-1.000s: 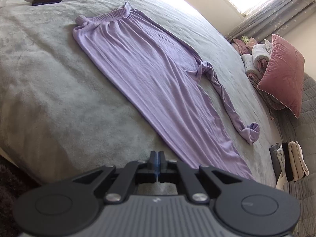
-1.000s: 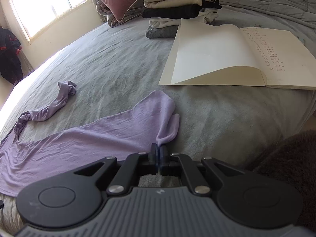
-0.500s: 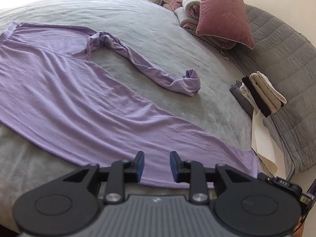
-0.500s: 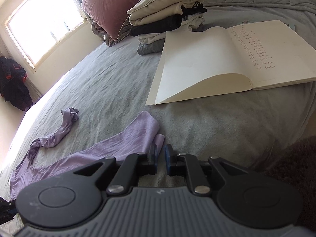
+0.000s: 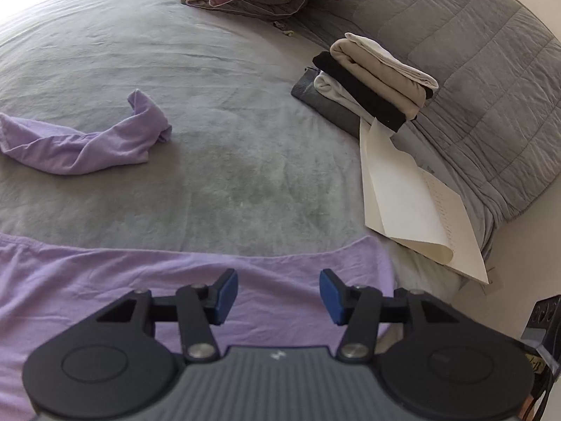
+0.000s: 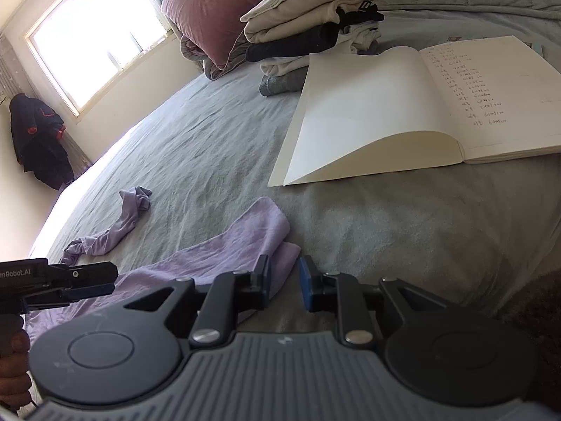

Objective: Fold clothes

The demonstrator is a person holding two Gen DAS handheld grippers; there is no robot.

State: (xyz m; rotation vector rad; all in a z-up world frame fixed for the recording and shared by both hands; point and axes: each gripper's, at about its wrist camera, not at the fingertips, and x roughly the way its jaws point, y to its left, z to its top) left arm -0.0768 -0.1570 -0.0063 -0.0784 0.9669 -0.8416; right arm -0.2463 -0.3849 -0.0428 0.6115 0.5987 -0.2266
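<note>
My left gripper (image 5: 277, 293) points downward over the purple garment (image 5: 105, 287), and its jaws are opening, with nothing pressed between the blue pads (image 5: 226, 296). My right gripper (image 6: 284, 286) is at the garment's folded end; its jaws are opening too, narrower, and the pads hold nothing. My hand (image 6: 12, 368) grips the left tool's handle.

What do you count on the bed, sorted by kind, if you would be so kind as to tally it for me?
Lilac garment spread out: 1
Stack of folded clothes: 1
Open notebook: 1
Pink cushion: 1
Grey quilt: 1
Total: 5
</note>
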